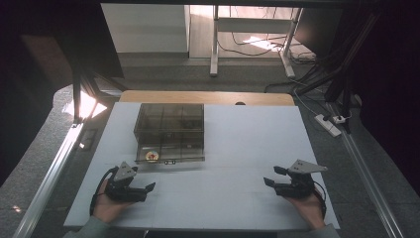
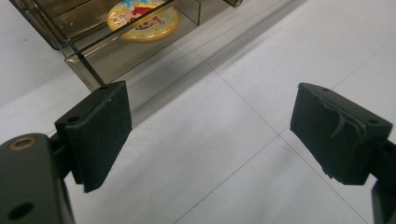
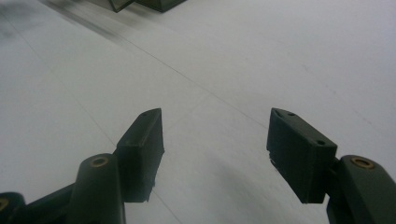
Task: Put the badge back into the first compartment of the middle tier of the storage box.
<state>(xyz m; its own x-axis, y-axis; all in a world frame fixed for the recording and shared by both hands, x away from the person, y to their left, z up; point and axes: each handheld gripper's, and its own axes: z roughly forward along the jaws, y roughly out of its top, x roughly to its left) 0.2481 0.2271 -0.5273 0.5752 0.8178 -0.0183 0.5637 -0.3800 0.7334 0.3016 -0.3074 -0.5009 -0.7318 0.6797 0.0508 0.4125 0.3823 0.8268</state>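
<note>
A smoky clear plastic box (image 1: pixel 170 131) with several compartments stands on the white table (image 1: pixel 247 144), left of centre. A round yellow disc with a cartoon print (image 1: pixel 152 156) lies in its near-left compartment; the left gripper view shows this disc (image 2: pixel 142 19) just beyond the box's corner. My left gripper (image 1: pixel 143 189) rests at the near left of the table, open and empty, a short way in front of the box. My right gripper (image 1: pixel 275 176) rests at the near right, open and empty, its jaws pointing left. In the right gripper view the box corner (image 3: pixel 140 3) sits far off.
A wooden strip (image 1: pixel 205 97) edges the table's far side. Metal rails (image 1: pixel 49 173) run along both sides of the table. A power strip (image 1: pixel 329 124) and cables lie on the floor at the right. Bare white tabletop lies between the two grippers.
</note>
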